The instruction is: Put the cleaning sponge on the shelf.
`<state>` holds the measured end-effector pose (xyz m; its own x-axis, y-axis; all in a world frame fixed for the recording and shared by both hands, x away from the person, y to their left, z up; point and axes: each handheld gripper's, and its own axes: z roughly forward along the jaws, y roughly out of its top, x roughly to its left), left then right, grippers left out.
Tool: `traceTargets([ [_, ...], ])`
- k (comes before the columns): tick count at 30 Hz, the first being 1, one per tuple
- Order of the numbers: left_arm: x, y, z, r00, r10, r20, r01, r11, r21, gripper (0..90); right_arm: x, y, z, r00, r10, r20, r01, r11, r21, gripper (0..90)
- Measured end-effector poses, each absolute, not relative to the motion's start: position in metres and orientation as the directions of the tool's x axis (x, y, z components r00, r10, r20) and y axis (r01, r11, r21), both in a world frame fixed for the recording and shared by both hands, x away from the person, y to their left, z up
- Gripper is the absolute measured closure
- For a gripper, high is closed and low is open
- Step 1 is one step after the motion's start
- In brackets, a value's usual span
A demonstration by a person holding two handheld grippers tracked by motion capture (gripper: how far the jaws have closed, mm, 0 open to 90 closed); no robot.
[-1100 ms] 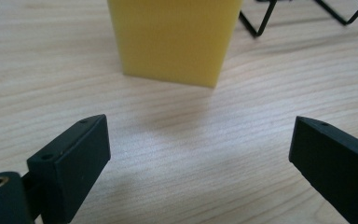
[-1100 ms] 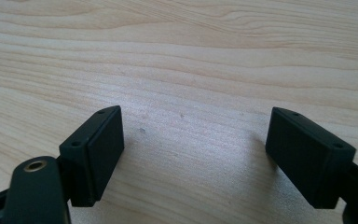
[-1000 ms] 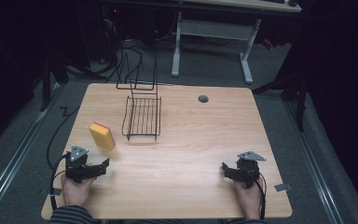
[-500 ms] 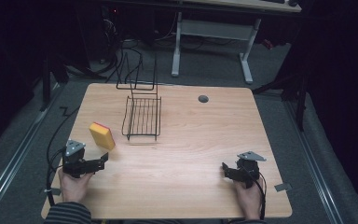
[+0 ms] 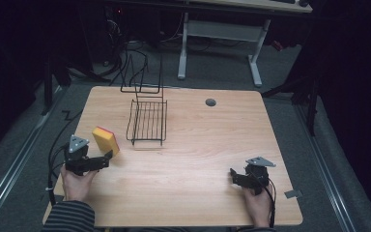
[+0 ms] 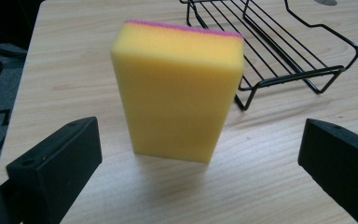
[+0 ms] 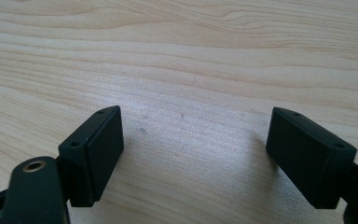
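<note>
A yellow sponge (image 5: 106, 139) with a pink top layer lies on the wooden table (image 5: 198, 145) at the left. In the left gripper view the sponge (image 6: 179, 88) sits just ahead of the two black jaws, which stand wide apart with nothing between them. My left gripper (image 5: 107, 157) is open, its tips close to the sponge's near end. A black wire rack (image 5: 148, 122) lies right of the sponge. My right gripper (image 5: 233, 175) rests open near the table's front right, over bare wood (image 7: 191, 116).
The wire rack (image 6: 279, 51) lies just beyond and right of the sponge. A second wire frame (image 5: 142, 72) stands upright at the table's far edge. A small grey round cap (image 5: 210, 102) is set in the table at the back. Cables trail off the left edge.
My left gripper has moved forward and slightly right toward the sponge, closing the gap to it. The right gripper has stayed where it was.
</note>
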<state>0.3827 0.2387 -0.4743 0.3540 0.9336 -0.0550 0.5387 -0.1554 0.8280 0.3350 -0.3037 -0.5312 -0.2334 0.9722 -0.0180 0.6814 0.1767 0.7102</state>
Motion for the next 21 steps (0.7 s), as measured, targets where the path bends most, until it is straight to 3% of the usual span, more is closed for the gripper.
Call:
traceTargets([
  [21,0.408,0.236,-0.466,0.363,0.932,-0.005,0.528,-0.201,0.825,0.0,0.335,-0.304,-0.531,-0.233,0.972,-0.015,0.682,0.174,0.711,19.0],
])
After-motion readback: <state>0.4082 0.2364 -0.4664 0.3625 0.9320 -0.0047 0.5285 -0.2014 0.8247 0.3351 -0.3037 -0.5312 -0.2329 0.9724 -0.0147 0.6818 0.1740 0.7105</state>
